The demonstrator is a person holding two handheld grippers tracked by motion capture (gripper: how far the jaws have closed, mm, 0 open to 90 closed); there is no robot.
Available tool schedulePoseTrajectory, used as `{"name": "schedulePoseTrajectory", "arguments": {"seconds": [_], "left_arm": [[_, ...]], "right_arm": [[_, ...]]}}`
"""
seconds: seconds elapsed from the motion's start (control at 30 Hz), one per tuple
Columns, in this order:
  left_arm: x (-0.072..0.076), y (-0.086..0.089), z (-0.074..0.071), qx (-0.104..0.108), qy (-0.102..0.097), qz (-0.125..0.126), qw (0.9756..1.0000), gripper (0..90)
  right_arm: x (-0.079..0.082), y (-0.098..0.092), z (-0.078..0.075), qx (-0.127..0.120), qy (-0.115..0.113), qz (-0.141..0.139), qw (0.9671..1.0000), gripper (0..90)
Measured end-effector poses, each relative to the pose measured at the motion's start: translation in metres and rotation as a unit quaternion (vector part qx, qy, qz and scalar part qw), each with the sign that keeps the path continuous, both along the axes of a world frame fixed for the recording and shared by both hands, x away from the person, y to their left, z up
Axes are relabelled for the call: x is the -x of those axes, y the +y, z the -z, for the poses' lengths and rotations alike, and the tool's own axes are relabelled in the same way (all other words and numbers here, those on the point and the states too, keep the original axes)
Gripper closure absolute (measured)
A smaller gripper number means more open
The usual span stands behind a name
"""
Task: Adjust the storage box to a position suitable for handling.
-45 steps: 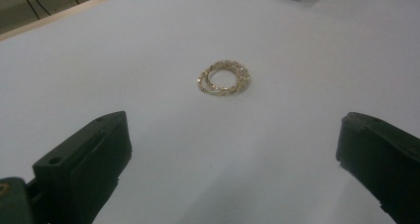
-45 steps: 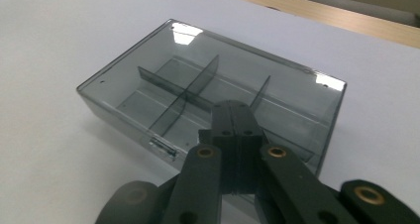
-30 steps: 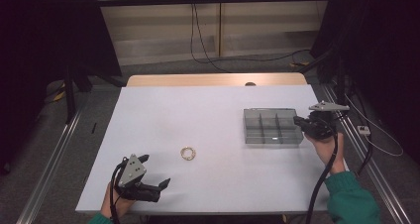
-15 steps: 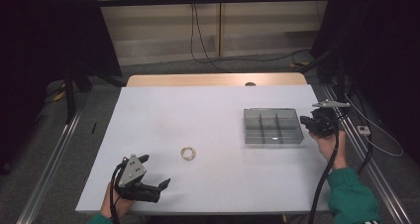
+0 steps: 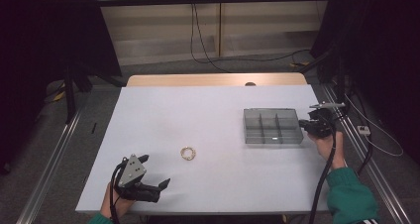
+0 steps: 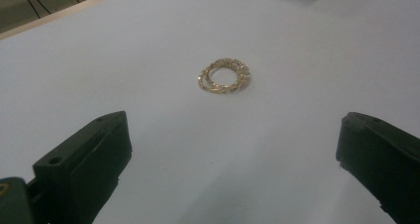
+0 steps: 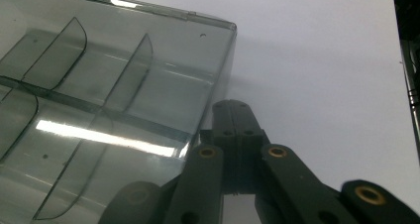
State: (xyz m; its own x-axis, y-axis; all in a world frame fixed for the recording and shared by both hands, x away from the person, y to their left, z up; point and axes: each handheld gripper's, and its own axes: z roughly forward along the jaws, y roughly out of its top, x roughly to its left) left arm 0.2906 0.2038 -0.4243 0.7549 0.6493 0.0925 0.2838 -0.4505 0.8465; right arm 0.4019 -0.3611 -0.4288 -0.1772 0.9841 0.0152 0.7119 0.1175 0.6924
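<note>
Two gold rings (image 5: pixel 188 153) (image 6: pixel 224 76) lie overlapping on the white table (image 5: pixel 208 115), left of its middle. My left gripper (image 5: pixel 155 171) (image 6: pixel 233 154) rests at the front left edge, its jaws wide open and pointing at the rings, which lie a little beyond the tips. A clear grey divided box (image 5: pixel 273 126) (image 7: pixel 99 100) sits at the right. My right gripper (image 5: pixel 305 127) (image 7: pixel 232 116) is shut with nothing between its pads, its tips just outside the box's right wall, low over the table.
The box has several empty compartments. A wooden strip (image 5: pixel 213 80) runs along the table's far edge. Cables (image 5: pixel 324 179) trail from the right gripper down past a green sleeve (image 5: pixel 349 194). Metal rails (image 5: pixel 49 159) flank the table.
My right gripper has moved right and down, from over the box's right end to just outside its right wall. The left gripper and the rings have stayed still.
</note>
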Motion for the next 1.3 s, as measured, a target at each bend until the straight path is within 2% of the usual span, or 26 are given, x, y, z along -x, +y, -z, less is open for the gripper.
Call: {"name": "schedulePoseTrajectory", "arguments": {"seconds": [0.43, 1.3], "left_arm": [[0.000, -0.001, 0.000, -0.001, 0.000, -0.001, 1.0000, 0.5], [0.000, 0.000, 0.000, -0.005, 0.000, 0.001, 1.0000, 0.5]], "right_arm": [[0.001, 0.001, 0.002, -0.002, 0.001, 0.005, 1.0000, 90.0], [-0.003, 0.028, 0.001, -0.017, -0.012, -0.028, 0.9994, 90.0]]}}
